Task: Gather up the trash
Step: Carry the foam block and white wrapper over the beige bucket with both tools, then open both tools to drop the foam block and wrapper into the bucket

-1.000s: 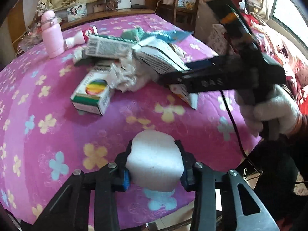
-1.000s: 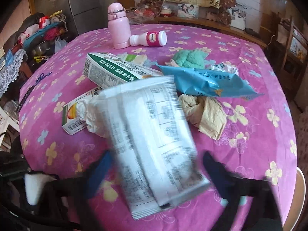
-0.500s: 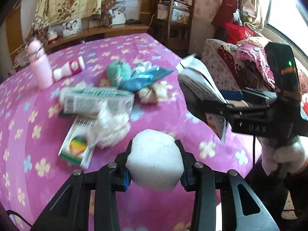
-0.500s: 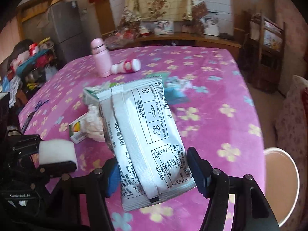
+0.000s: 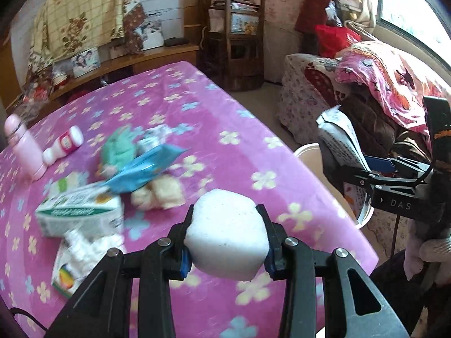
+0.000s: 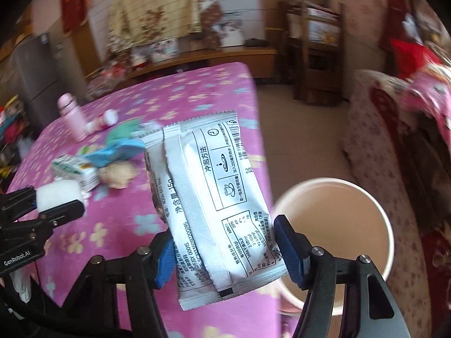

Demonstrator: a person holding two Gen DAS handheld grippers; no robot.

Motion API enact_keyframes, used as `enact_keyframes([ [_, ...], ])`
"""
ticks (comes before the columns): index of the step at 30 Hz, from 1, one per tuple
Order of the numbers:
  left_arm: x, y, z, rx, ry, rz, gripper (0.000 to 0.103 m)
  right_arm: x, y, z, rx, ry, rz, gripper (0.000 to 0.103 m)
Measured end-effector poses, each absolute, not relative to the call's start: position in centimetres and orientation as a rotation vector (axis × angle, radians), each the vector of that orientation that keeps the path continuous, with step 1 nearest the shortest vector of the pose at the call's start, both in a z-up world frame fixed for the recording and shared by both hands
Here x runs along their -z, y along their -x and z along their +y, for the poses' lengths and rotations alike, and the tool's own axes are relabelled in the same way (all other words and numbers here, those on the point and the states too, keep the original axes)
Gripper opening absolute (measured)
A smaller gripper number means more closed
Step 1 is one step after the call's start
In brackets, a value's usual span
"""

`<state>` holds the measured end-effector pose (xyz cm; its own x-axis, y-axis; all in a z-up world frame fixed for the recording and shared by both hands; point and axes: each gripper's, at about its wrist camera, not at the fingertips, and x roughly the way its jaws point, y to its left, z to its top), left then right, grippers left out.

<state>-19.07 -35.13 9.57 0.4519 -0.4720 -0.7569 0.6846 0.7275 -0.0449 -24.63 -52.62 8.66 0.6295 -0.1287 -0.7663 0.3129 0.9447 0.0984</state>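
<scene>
Both tongs loaded: left tongs clamp sponge; right tongs clamp sachet beside bin.

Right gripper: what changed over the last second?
The right gripper carried the white sachet off the table pile, rightward past the edge, to beside the bin. The left gripper stays shut on the foam block; other trash remains on the table.

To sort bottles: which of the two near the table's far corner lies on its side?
The white bottle with the red label lies flat; the pink bottle stands.
</scene>
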Motion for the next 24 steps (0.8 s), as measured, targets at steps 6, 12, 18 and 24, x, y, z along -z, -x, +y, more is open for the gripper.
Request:
enact_keyframes([
  [6, -9.5, 19.8, -40.5, 0.794, -0.294, 0.842, 0.042, -7.5, 27.3, -58.7, 0.431, -0.318, 0.887, 0.068],
  [12, -8.8, 20.5, -45.9, 0.866, -0.296, 0.854, 0.044, -5.2, 29.2, -62.4, 0.589, -0.355, 0.913, 0.068],
  [18, -7.8, 20.5, -49.8, 0.921, -0.291, 0.865, 0.047, -2.7, 30.1, -64.7, 0.639, -0.4, 0.945, 0.068],
  [24, -6.4, 19.6, -52.3, 0.986, -0.205, 0.917, 0.066, -1.4, 31.3, -67.3, 0.637, -0.512, 0.941, 0.081],
])
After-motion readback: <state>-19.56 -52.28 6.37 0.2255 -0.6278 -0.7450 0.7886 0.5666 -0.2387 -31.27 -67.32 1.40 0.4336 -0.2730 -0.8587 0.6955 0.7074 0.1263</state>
